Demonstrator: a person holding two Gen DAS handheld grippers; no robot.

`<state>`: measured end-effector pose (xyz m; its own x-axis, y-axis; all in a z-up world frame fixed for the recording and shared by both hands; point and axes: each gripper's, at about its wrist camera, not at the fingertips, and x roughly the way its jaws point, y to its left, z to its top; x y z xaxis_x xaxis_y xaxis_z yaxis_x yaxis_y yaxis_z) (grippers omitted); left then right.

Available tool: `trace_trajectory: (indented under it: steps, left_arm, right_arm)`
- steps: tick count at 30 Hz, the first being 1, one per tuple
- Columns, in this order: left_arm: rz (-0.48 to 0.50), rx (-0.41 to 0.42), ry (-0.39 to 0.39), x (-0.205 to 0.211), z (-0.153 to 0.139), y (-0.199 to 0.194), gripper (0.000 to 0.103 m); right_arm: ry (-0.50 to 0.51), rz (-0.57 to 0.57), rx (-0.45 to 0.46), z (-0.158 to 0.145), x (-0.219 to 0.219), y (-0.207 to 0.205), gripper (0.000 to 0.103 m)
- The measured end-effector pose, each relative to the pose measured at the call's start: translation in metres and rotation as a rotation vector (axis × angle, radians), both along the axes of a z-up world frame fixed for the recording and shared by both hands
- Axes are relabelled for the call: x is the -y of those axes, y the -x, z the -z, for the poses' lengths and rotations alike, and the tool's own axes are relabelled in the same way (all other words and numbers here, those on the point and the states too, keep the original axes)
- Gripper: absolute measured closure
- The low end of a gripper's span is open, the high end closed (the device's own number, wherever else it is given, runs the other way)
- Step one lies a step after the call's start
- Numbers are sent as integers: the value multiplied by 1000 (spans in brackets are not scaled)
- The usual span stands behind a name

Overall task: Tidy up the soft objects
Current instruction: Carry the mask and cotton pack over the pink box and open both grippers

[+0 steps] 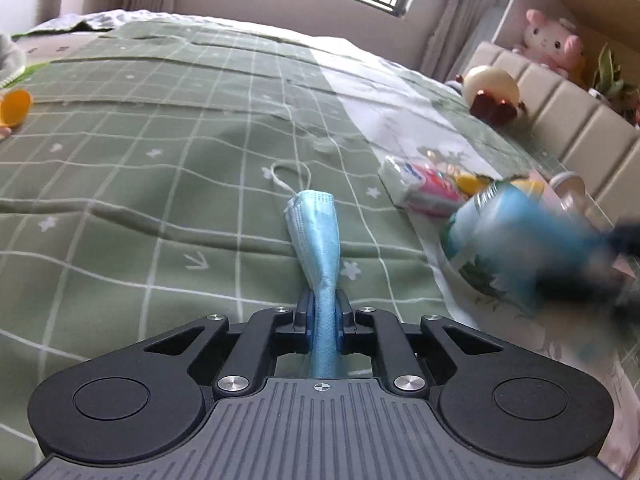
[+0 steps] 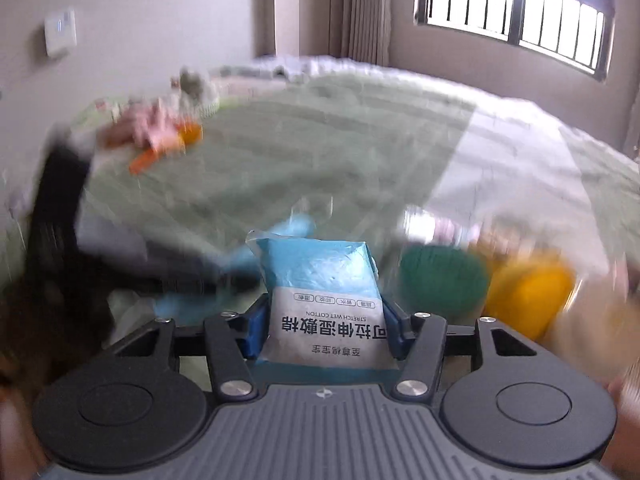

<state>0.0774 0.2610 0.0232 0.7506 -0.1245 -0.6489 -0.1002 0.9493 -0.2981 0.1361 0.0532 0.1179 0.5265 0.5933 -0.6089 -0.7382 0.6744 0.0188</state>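
A green checked bedspread (image 1: 160, 168) covers the bed, with a pale padded headboard (image 1: 560, 112) along its right side. On the shelf behind it sits a pink plush toy (image 1: 550, 42); a cream round plush (image 1: 490, 90) lies near the headboard. A small heap of colourful packets (image 1: 428, 188) rests on the bed just right of the mask's far end, and an orange object (image 1: 16, 106) lies at the far left edge, cut off.

The right wrist view is heavily smeared: a green ball (image 2: 442, 276) and a yellow ball (image 2: 528, 292) show beside the pack, a pinkish-orange heap (image 2: 160, 136) lies farther back, and its items cannot be told apart. In the left view the right-hand side is likewise a blue and dark blur.

The left tongs (image 1: 324, 316) are clamped tight on a twisted blue face mask (image 1: 316, 236), which extends forward over the bedspread, ear loop at its far end. The right tongs (image 2: 324, 328) grip a blue and white wet cotton pack (image 2: 324, 304) by its sides, above the bed.
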Motion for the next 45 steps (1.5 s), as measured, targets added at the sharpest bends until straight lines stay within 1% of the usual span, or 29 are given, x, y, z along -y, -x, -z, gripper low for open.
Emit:
trace_trajectory:
  steps: [1,3,5,7,9,10,11,13,15,18,19,20,21,22,23,24,26,27,28,29,32,35,36,37,39,40,41,42,45]
  left_arm:
    - [-4,17,16,-3,-8,0,91]
    - [-4,90,47,-7,-40,-3,91]
    - [13,177,33,-1,-81,-12,91]
    - [61,263,21,15,-123,-27,91]
    - [127,345,30,44,-160,-46,91]
    - [163,377,46,61,-173,-55,91]
    - [204,397,73,81,-183,-66,91]
    - [285,389,128,124,-190,-93,91]
    - [368,344,176,173,-185,-122,91]
    - [449,262,276,237,-163,-160,91]
    - [468,229,309,254,-153,-172,89]
    - [485,178,330,275,-139,-185,84]
    - [492,126,326,292,-125,-194,81]
    - [493,69,293,310,-110,-205,81]
    - [493,15,227,329,-96,-213,80]
    - [497,-30,122,351,-83,-218,80]
    - [479,-76,-77,378,-64,-226,80]
    - [466,-93,-159,387,-57,-226,80]
    - [462,-103,-205,390,-54,-227,80]
    - [471,-105,-228,392,-53,-225,80]
    - [544,-87,-288,393,-52,-212,77]
    - [563,-89,-349,396,-46,-206,77]
    - [562,-99,-356,397,-43,-203,77]
    - [568,-105,-358,394,-42,-201,76]
    - [572,-98,-361,387,-43,-193,74]
    - [569,-93,-360,383,-45,-187,74]
    - [569,-81,-351,378,-47,-181,73]
    - [566,-67,-335,373,-51,-174,74]
    - [547,-4,-275,354,-67,-154,74]
  right_arm:
    - [-26,8,16,-17,6,-6,47]
    - [-78,43,81,-58,29,-17,47]
    - [-119,105,156,-98,62,-28,47]
    - [-133,175,225,-128,100,-37,47]
    - [-121,265,288,-142,137,-42,47]
    - [-112,312,296,-143,157,-45,47]
    - [-112,354,284,-140,176,-48,47]
    - [-125,415,241,-126,210,-55,47]
    - [-141,469,199,-106,243,-59,47]
    - [-154,544,145,-78,285,-69,47]
    - [-159,566,135,-71,298,-73,47]
    - [-164,584,129,-65,310,-75,47]
    - [-170,599,121,-60,320,-78,47]
    - [-177,613,111,-54,331,-82,47]
    - [-182,622,102,-47,340,-84,47]
    - [-185,630,89,-41,348,-87,47]
    - [-192,633,59,-28,356,-90,47]
    - [-199,629,38,-21,358,-95,47]
    - [-207,618,13,-13,358,-101,47]
    - [-220,604,-13,-7,356,-107,47]
    - [-265,561,-95,7,344,-128,47]
    - [-305,493,-235,21,321,-156,47]
    - [-296,489,-288,30,312,-168,47]
    - [-270,514,-326,39,304,-178,47]
    - [-196,551,-371,57,292,-195,50]
    - [-161,572,-378,65,288,-199,50]
    - [-117,591,-351,69,284,-201,50]
    - [-81,587,-322,71,277,-199,50]
    - [-26,586,-299,73,268,-190,50]
